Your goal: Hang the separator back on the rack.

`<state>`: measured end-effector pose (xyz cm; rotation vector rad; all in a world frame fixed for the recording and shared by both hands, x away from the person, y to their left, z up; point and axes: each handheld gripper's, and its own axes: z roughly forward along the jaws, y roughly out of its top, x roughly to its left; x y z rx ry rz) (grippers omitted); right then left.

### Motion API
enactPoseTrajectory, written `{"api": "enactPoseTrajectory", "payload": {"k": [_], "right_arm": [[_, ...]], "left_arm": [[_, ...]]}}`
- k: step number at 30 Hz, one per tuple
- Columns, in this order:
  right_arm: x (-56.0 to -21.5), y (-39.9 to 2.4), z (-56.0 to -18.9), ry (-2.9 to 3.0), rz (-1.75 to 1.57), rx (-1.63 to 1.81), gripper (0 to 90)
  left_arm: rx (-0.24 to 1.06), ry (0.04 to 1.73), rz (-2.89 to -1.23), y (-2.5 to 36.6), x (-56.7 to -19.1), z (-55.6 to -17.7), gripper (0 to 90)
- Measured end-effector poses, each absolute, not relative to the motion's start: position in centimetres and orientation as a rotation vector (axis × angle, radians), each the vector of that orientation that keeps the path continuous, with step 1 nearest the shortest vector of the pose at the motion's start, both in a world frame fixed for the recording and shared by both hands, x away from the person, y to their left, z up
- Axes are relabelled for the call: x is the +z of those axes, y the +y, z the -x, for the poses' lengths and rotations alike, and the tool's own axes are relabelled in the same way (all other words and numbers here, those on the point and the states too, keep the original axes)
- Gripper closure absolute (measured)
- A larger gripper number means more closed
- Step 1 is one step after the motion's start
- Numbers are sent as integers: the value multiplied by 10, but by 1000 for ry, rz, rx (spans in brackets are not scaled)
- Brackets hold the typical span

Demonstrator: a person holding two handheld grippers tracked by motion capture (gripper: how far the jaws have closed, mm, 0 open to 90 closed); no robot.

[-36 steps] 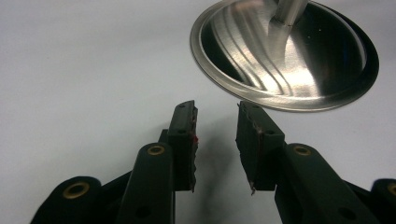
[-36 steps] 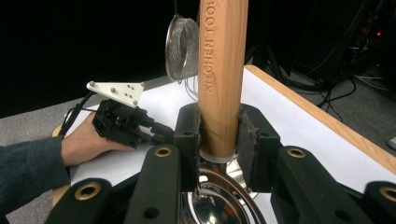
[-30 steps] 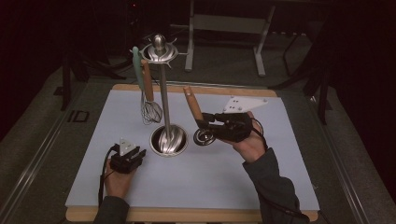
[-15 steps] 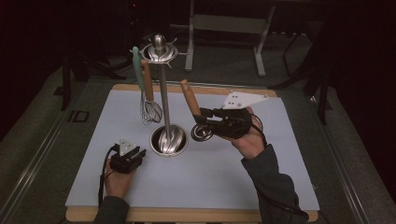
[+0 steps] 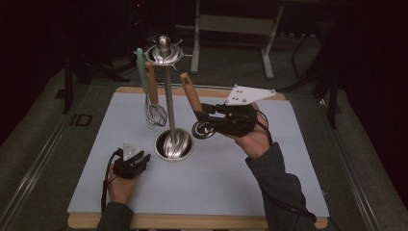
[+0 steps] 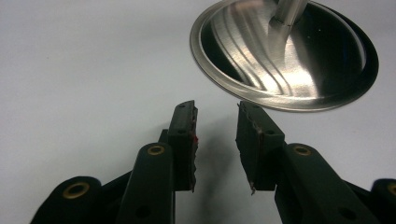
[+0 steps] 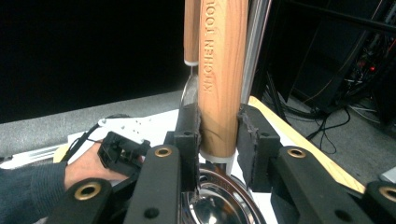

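A: What does the right gripper (image 5: 204,115) hold?

B: A utensil with a round metal head and a light wooden handle (image 7: 222,79). The jaws are clenched on the lower end of that handle, just above its white collar. The handle tilts up toward the far edge of the surface; the metal head (image 5: 204,129) hangs above the surface, just beside the round steel base (image 6: 285,56) of the tall steel utensil stand (image 5: 168,91).

A: And the stand?

B: It rises near the middle of the pale blue surface (image 5: 216,183). A wire whisk with a wooden handle (image 5: 154,108) and a pale green-handled utensil (image 5: 140,67) hang from its top.

A: The left gripper (image 6: 215,140)?

B: It rests near the front left corner, jaws released around nothing, pointing at the base.
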<state>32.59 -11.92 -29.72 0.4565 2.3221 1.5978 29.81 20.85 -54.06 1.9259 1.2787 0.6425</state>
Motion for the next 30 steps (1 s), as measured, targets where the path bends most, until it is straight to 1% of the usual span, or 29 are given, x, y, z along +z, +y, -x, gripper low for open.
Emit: {"api": "enactPoseTrajectory", "payload": {"k": [19, 30], "right_arm": [[-290, -107, -334, 2324, -468, 1640, 713], [-293, -91, -349, 2343, -505, 1623, 712]], "left_arm": [[640, 1279, -1924, 209, -541, -298, 680], [636, 1278, -1921, 209, -541, -298, 680]]}}
